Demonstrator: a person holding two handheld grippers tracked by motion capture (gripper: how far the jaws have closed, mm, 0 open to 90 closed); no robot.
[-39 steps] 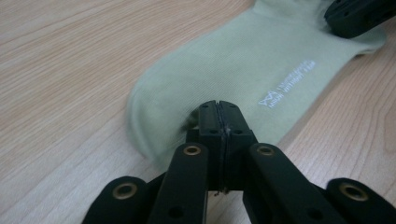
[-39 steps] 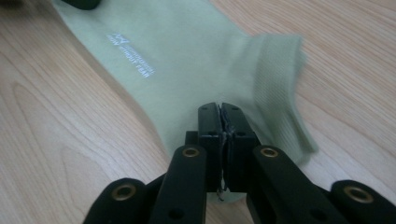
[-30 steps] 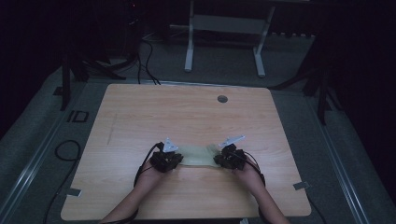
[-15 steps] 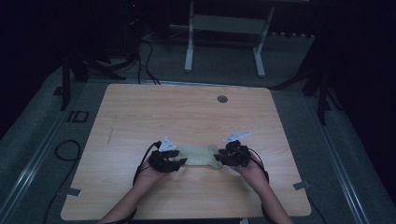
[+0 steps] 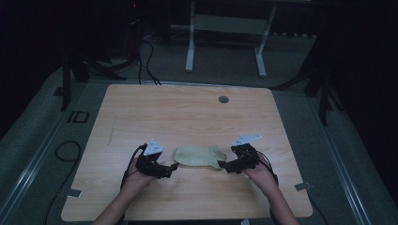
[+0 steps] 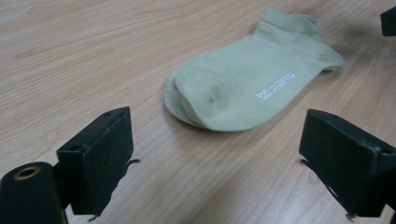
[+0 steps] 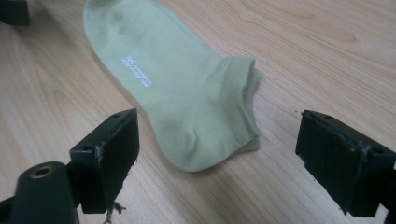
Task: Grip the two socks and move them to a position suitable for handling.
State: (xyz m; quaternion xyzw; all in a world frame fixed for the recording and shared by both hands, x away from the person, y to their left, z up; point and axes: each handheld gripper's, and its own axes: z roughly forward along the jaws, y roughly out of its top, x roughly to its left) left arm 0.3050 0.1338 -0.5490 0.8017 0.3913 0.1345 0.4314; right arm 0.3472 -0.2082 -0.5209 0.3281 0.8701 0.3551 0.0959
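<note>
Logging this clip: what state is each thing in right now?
Socks: pale green pair, stacked flat on the table, released.
Left gripper: open, jaws just opened, nothing between them, short of the toe end.
Right gripper: open, jaws just opened, nothing between them, short of the heel and cuff.

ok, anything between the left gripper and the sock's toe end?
Nothing. In the left gripper view, bare wooden table separates the open left gripper from the toe of the green sock; its fingers have just been opening, nothing between them.
</note>
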